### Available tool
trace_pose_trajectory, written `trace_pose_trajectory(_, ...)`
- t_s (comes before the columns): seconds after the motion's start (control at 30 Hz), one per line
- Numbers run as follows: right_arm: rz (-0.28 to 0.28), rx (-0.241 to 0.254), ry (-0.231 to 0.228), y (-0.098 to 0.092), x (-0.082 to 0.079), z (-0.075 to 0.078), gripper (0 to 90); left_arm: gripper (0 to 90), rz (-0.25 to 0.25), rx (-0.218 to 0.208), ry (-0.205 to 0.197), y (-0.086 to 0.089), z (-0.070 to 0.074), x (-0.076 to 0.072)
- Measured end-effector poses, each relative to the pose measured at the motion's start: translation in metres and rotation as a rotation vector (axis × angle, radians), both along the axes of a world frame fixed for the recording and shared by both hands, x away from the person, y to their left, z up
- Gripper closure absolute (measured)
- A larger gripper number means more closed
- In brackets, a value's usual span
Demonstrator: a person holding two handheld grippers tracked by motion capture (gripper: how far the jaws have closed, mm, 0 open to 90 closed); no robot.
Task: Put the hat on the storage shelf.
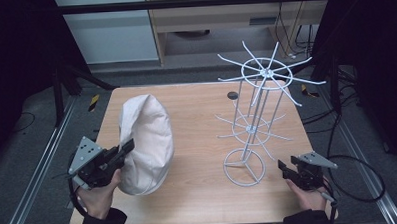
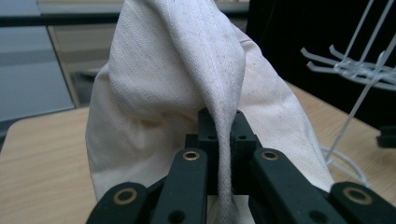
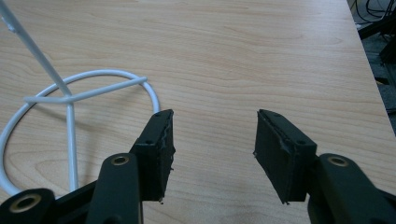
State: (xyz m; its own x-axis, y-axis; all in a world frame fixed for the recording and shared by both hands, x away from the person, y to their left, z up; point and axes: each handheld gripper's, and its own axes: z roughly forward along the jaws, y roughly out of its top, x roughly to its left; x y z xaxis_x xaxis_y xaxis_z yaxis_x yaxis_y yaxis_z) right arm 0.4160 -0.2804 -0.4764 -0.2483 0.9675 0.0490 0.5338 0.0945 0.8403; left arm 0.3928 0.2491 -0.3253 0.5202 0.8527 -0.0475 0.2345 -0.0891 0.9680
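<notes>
A cream cloth bag [image 1: 146, 141] lies bunched on the left half of the wooden table [image 1: 204, 192]. My left gripper [image 1: 126, 147] is at the bag's near left side, shut on a fold of its cloth [image 2: 223, 154] that runs up between the jaws. A white wire rack [image 1: 256, 115] with spoked arms stands on a ring base [image 1: 244, 167] at the right. My right gripper [image 1: 283, 167] rests low near the table's front right corner, just right of the ring base [image 3: 70, 98], open with nothing between its pads [image 3: 273, 149].
A small dark round spot [image 1: 232, 95] sits on the table behind the rack. Metal rails [image 1: 38, 167] run along both sides of the table. Cables [image 1: 359, 176] trail on the floor at the right. Bare wood lies between bag and rack.
</notes>
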Motion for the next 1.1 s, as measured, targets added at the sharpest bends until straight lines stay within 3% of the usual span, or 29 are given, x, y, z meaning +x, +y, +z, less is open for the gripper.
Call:
trace_pose_trajectory(0.6, -0.010, -0.001, 0.001, 0.000, 0.000, 0.000, 47.1, 86.9, -0.114, -0.127, -0.205, -0.031, 0.054, -0.012)
trace_pose_trajectory(1.1, -0.010, -0.002, -0.001, -0.002, 0.000, 0.000, 47.1, 86.9, -0.190, -0.205, -0.313, -0.052, 0.079, -0.018)
